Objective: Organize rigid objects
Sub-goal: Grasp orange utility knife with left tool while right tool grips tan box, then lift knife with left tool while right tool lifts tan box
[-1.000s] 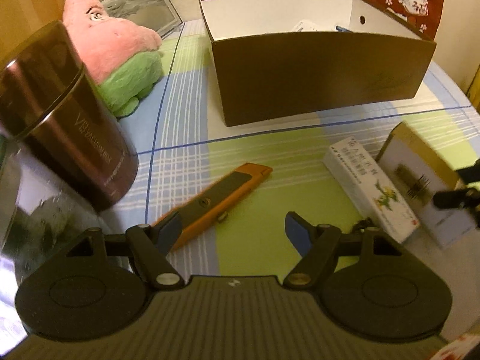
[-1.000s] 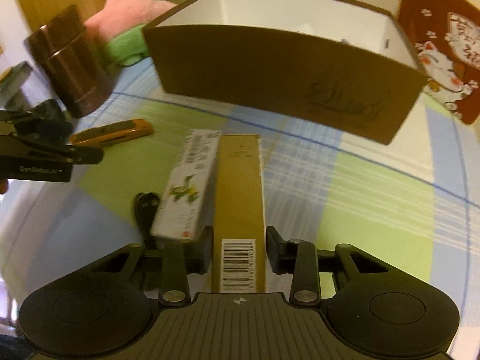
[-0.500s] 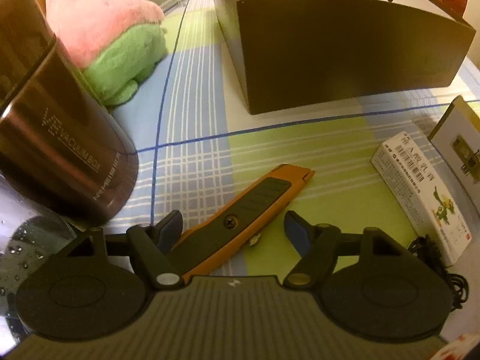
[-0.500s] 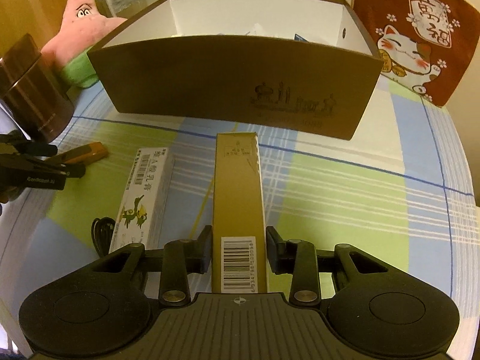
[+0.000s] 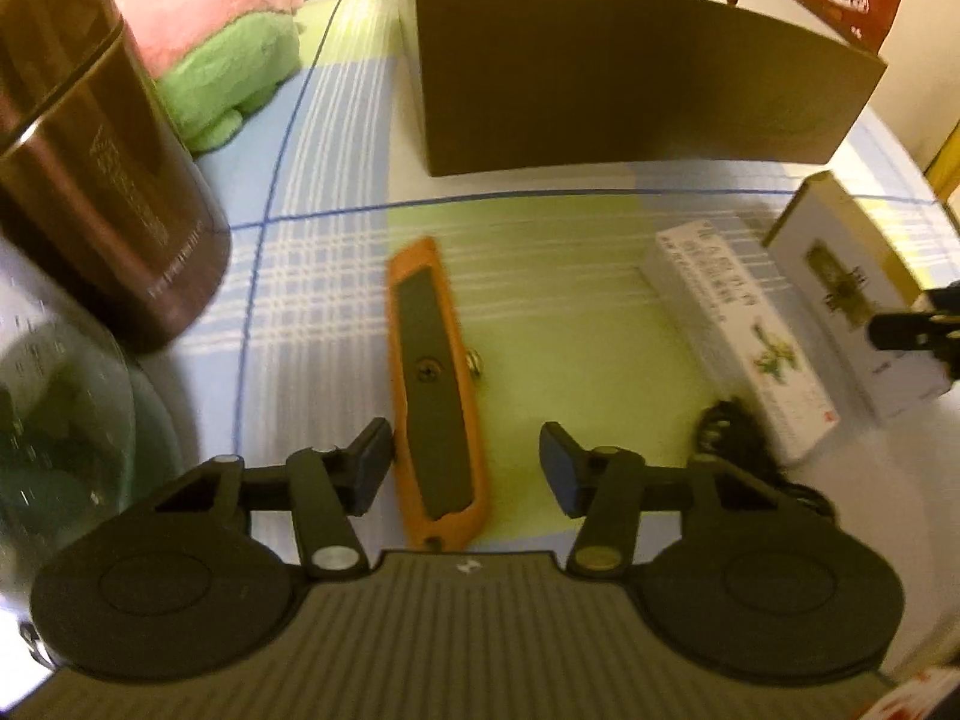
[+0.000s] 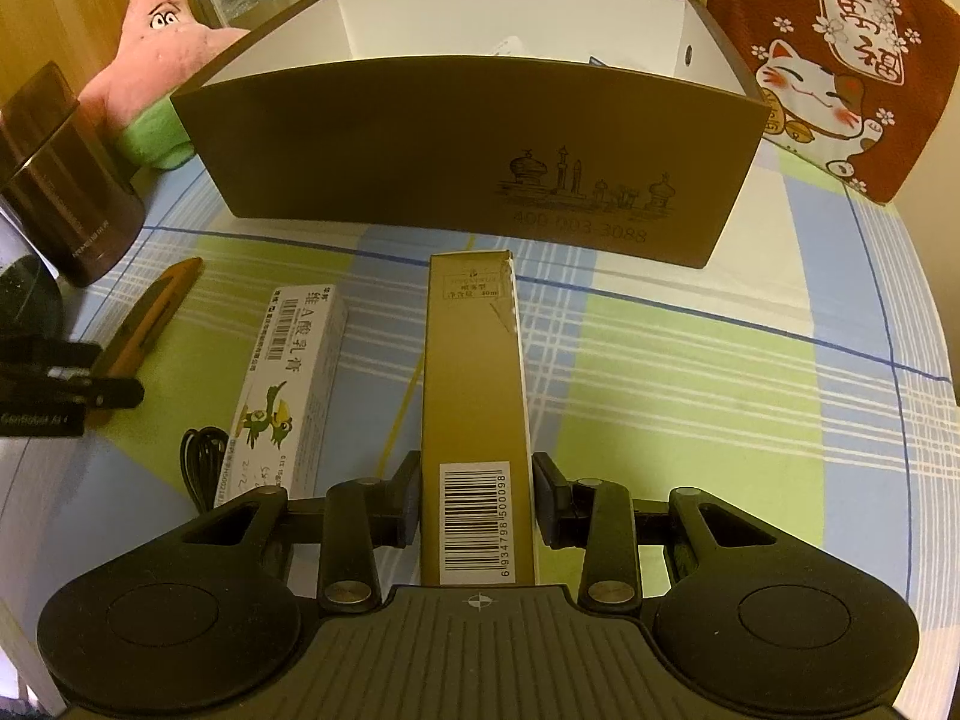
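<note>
Left claw [image 5: 465, 468] spread wide around the orange utility knife [image 5: 435, 384]; right claw [image 6: 474, 501] clamped on the gold carton [image 6: 474, 396].

Against the earlier frames, the knife now lies lengthwise between the left claw's fingers [image 5: 369, 468], its rear end at the left pad, where before it lay slanted ahead of them; the gold carton has risen off the desk [image 6: 690, 372] and points at the brown box [image 6: 468, 162]. The white carton [image 6: 288, 396] stays flat on the desk in front of the brown box, just left of the gold carton, with a black cable coil [image 6: 201, 459] at its near end. The dark steel flask [image 5: 102, 168] and the pink and green plush [image 5: 222, 42] stand left of the brown box; the lucky-cat cloth [image 6: 834, 66] hangs to its right.
</note>
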Motion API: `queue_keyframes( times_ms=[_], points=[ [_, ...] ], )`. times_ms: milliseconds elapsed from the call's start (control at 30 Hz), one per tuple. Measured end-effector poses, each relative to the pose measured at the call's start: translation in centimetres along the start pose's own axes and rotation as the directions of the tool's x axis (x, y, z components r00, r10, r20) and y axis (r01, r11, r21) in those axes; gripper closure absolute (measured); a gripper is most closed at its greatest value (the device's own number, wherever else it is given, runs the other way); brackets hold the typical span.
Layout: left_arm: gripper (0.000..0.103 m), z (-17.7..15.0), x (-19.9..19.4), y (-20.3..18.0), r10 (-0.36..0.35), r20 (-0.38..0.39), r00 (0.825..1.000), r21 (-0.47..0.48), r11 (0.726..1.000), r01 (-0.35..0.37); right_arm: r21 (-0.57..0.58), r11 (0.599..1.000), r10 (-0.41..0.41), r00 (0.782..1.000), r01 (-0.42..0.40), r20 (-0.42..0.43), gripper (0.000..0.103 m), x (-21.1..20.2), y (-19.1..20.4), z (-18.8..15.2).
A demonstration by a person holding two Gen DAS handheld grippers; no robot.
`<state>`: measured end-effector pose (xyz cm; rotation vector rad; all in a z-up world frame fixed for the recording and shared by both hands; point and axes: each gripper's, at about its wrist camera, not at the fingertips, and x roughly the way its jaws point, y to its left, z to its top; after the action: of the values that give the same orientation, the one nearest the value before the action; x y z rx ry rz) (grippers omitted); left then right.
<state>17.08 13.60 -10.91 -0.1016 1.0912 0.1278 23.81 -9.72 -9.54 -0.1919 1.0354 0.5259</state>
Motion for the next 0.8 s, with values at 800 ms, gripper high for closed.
queue_keyframes(
  times_ms=[800],
  points=[
    [0.073, 2.1, 1.5, 0.4, 0.065, -0.010, 0.998, -0.085, 0.994, -0.066, -0.039, 0.999, -0.004, 1.000, 0.005, 0.008, 0.070, 0.6, 0.7, 1.1]
  ],
)
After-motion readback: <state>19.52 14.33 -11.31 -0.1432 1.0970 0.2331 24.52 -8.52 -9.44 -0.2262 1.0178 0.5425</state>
